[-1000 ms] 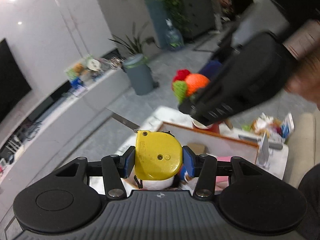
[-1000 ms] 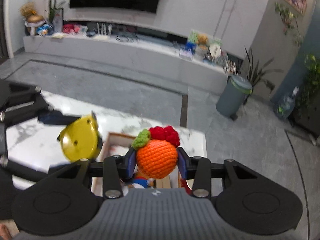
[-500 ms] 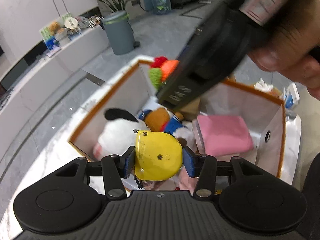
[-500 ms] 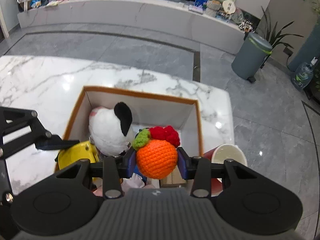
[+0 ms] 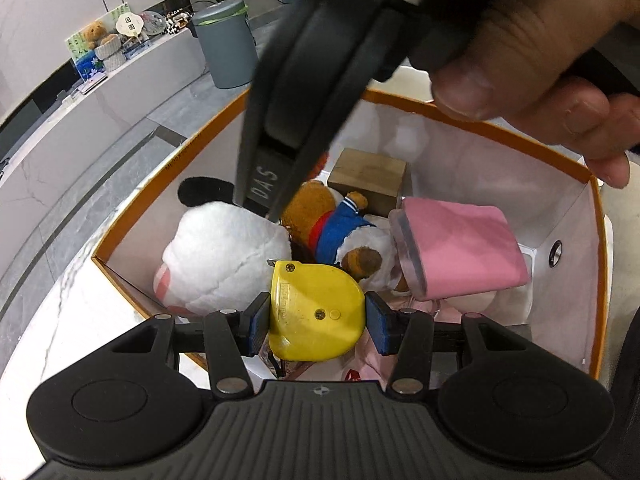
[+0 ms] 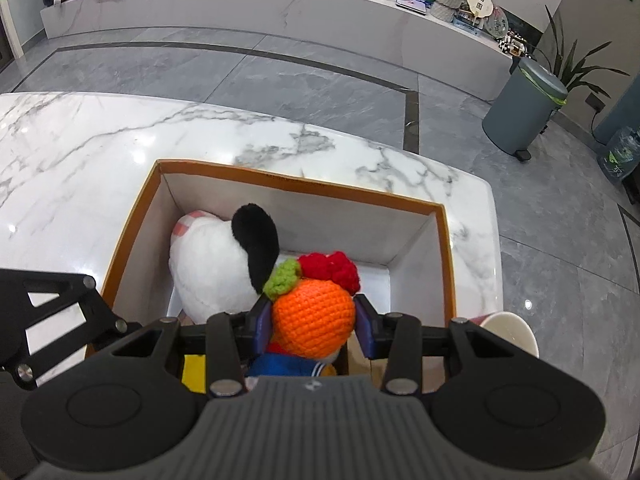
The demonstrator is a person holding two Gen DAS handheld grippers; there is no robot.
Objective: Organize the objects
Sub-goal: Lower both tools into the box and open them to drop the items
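My left gripper (image 5: pixel 316 318) is shut on a yellow tape measure (image 5: pixel 316 312) and holds it over the near side of an orange-rimmed white box (image 5: pixel 480 118). My right gripper (image 6: pixel 314 326) is shut on an orange crocheted ball (image 6: pixel 314 320) with a green and red top, held over the same box (image 6: pixel 296 182). The box holds a white plush with a black ear (image 5: pixel 224 256), a brown bear in blue (image 5: pixel 332 228), a wooden block (image 5: pixel 368 178) and a pink pouch (image 5: pixel 460 246). The right gripper's body (image 5: pixel 320 80) fills the top of the left wrist view.
The box stands on a white marble table (image 6: pixel 100 152). A red paper cup (image 6: pixel 508 330) stands just right of the box. A grey bin (image 6: pixel 524 108) and a plant stand on the grey floor beyond. A long white counter with clutter runs along the wall.
Both grippers have come down and closer over the box with their objects still held. The box's inside now fills both views.
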